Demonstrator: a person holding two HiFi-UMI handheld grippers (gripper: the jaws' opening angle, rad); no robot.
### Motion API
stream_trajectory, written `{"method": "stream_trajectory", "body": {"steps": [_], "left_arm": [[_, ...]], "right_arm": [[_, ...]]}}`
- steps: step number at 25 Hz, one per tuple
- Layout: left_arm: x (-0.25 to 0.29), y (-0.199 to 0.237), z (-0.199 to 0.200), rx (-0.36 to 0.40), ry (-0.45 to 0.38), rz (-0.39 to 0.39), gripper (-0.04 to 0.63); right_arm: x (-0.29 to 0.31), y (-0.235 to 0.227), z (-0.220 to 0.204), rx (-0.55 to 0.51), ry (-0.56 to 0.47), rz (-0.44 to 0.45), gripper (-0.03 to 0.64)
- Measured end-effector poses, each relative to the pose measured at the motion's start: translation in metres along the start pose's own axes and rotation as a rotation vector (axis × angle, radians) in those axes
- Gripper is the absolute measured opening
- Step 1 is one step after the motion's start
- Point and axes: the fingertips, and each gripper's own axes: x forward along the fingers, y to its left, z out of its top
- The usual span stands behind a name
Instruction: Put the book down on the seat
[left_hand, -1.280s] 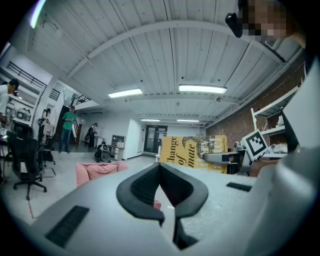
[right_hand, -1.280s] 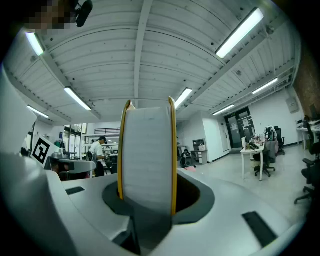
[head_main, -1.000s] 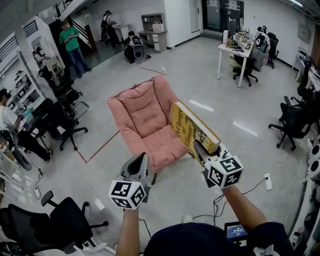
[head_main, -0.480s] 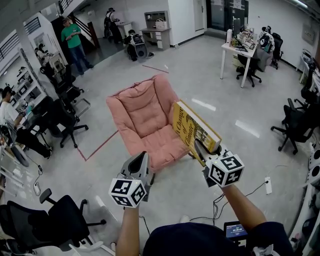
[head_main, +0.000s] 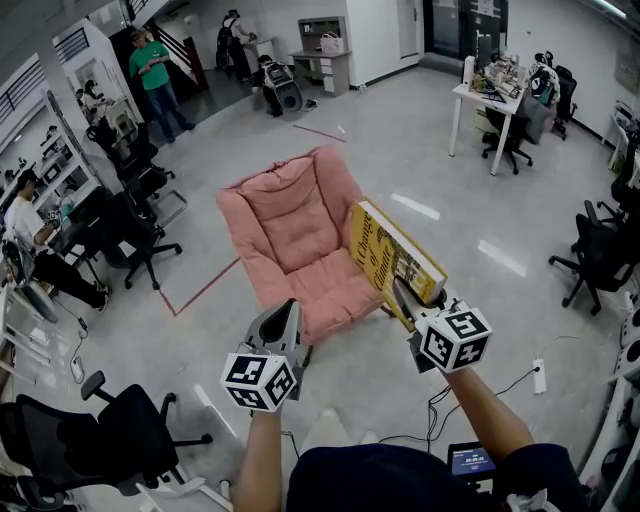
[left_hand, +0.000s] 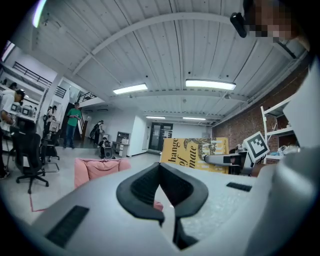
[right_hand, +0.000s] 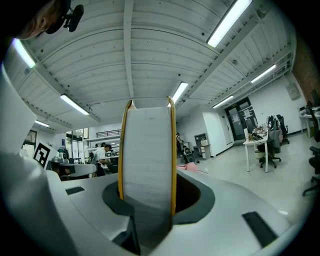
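**Book's in the air, not on the chair yet**

The right tool (head_main: 403, 298) is clamped on the lower end of the yellow book (head_main: 385, 252). It holds the book upright at centre-right of the head view, overlapping the right edge of the pink chair (head_main: 285, 215). The left tool (head_main: 284, 318) sits lower centre-left, jaws together with nothing in them. Looks like the carry-over step to me. The next move probably means swinging the book left over the seat cushion (head_main: 325, 290), tipping it flat, lowering it, then letting go.
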Motion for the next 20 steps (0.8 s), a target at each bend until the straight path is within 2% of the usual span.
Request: {"method": "stream_trajectory", "body": {"steps": [9, 20], "left_arm": [[0.011, 0.017, 0.001, -0.008, -0.004, 0.009, 0.005], [0.052, 0.052, 0.003, -0.013, 0.007, 0.011, 0.005]], "right_arm": [[0.023, -0.001, 0.003, -0.004, -0.008, 0.014, 0.155], [0.079, -0.014, 0.008, 0.0, -0.006, 0.022, 0.155]]}}
